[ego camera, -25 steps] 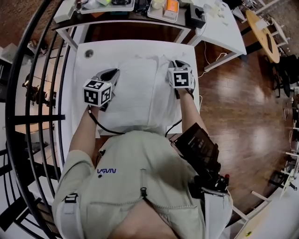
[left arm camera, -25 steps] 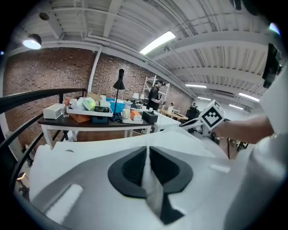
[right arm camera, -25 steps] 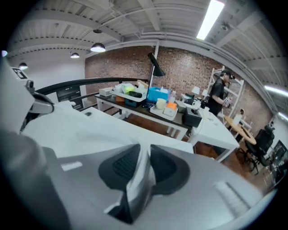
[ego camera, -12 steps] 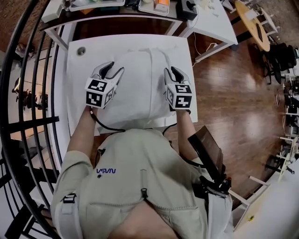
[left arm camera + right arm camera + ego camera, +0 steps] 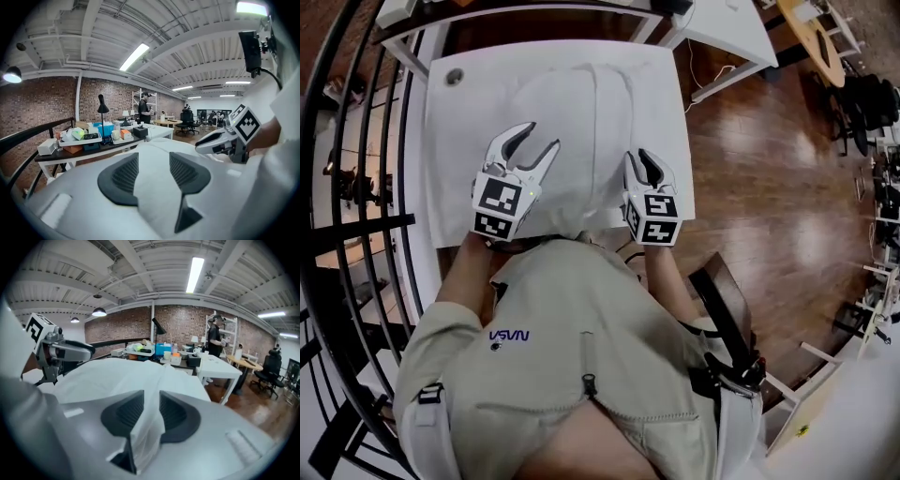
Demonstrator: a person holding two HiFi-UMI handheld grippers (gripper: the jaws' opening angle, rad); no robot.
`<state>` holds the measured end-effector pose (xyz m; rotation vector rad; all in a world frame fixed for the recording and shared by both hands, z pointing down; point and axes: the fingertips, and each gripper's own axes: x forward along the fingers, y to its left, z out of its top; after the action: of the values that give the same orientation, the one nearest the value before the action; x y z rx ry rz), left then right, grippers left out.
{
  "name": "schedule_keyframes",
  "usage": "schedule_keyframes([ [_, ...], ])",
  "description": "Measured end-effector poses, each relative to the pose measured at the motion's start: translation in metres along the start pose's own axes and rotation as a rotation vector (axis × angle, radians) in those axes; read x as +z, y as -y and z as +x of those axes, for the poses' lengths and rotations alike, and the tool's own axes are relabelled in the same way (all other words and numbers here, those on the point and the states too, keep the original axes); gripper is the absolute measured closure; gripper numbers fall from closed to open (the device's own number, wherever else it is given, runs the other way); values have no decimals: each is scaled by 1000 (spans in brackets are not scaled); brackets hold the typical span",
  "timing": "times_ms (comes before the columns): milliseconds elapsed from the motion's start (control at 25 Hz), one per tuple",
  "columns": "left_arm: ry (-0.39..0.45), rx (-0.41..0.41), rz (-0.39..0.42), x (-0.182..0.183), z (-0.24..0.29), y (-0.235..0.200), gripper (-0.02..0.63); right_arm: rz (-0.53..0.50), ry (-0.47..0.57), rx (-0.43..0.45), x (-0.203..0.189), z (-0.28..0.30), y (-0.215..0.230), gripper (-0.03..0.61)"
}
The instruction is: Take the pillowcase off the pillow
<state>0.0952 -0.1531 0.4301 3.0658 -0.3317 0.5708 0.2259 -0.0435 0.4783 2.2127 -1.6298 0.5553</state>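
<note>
Your left gripper (image 5: 540,139) has just been opening; its jaws stand apart, gripping nothing, just above the white fabric pillowcase (image 5: 581,103). Your right gripper (image 5: 639,161) is clenched on a fold of it.

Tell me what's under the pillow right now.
Only the white table shows, on both sides of the pillow and beyond it. Anything directly beneath is covered, and the person hides the near edge.

Industrial workshop-office: brick wall (image 5: 47,103), cluttered bench (image 5: 86,153), office chairs (image 5: 272,364).
</note>
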Motion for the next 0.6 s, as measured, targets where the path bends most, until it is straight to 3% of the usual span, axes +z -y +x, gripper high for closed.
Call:
schedule_keyframes([
  [280,-172,50,23,-47,-8,65,365,-17,13,155,-30,-32,-17,453],
  [480,-247,150,48,-81,-19,75,330,-46,-50,242,-75,-37,-32,433],
  [600,-298,159,69,-105,-19,77,310,-58,-96,265,-91,-34,-46,419],
])
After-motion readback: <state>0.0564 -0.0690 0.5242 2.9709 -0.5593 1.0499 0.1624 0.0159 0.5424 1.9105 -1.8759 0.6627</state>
